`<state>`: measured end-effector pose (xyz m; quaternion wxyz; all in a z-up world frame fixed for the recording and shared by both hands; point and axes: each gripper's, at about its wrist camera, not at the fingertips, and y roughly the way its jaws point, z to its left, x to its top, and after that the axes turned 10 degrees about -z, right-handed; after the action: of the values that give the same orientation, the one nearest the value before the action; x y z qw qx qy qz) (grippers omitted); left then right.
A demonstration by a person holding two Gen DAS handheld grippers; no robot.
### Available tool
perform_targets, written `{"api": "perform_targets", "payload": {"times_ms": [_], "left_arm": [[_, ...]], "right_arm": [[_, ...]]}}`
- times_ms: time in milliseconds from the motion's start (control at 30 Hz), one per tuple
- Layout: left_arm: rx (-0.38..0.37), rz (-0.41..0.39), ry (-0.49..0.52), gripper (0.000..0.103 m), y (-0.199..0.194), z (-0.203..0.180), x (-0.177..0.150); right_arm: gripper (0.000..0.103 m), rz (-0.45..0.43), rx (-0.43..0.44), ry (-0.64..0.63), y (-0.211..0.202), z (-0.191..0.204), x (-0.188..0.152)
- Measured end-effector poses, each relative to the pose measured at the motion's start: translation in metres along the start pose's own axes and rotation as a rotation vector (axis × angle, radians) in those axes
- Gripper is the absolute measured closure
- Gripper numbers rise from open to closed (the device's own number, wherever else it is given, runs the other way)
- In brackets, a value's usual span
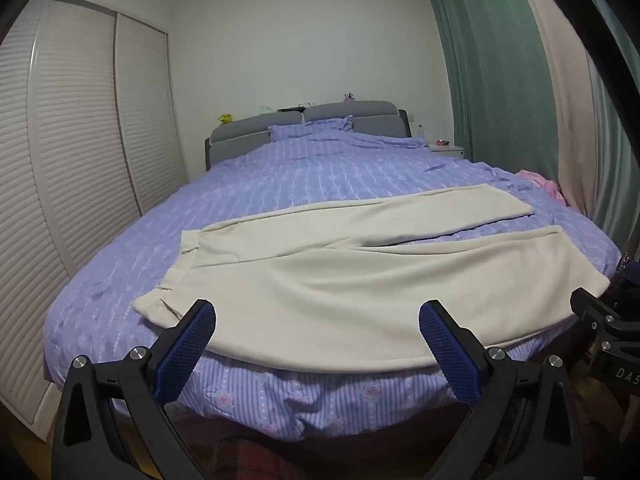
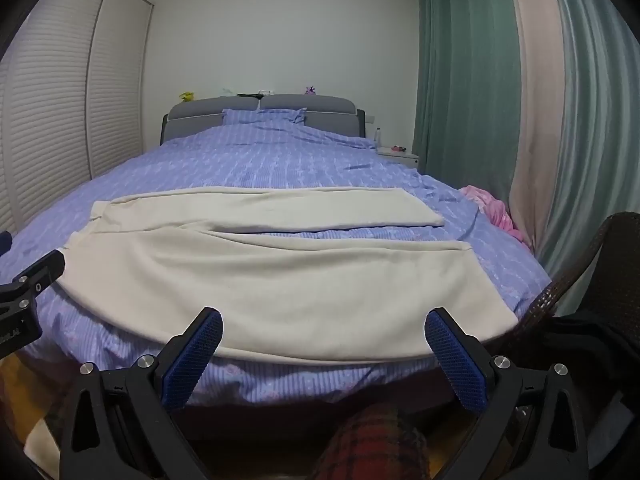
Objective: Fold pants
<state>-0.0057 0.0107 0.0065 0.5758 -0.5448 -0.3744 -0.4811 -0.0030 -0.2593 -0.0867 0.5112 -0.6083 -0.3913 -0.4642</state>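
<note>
Cream pants (image 1: 360, 280) lie spread flat across the foot of the bed, waistband at the left, both legs running to the right with a gap of bedcover between them. In the right wrist view the same pants (image 2: 280, 280) fill the near half of the bed. My left gripper (image 1: 318, 312) stands open, its blue pads just short of the near leg's hem edge, nothing between them. My right gripper (image 2: 324, 320) is also open, hovering before the bed's front edge over the near leg, holding nothing.
The bed (image 1: 320, 168) has a purple striped floral cover and a grey headboard (image 1: 304, 120). A louvred wardrobe (image 1: 80, 160) lines the left. Green and beige curtains (image 2: 500, 100) hang right. A pink cloth (image 2: 492, 208) lies at the bed's right edge, a dark wicker chair (image 2: 580, 272) beside it.
</note>
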Motion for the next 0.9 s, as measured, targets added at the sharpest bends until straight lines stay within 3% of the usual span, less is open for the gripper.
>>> {"api": "perform_targets", "payload": {"times_ms": [900], "left_arm": [[0.023,0.005,-0.017,0.0,0.0009,0.0068,-0.0033]], "right_arm": [[0.0,-0.013,-0.007,-0.003,-0.0019,0.0015,-0.0004]]}}
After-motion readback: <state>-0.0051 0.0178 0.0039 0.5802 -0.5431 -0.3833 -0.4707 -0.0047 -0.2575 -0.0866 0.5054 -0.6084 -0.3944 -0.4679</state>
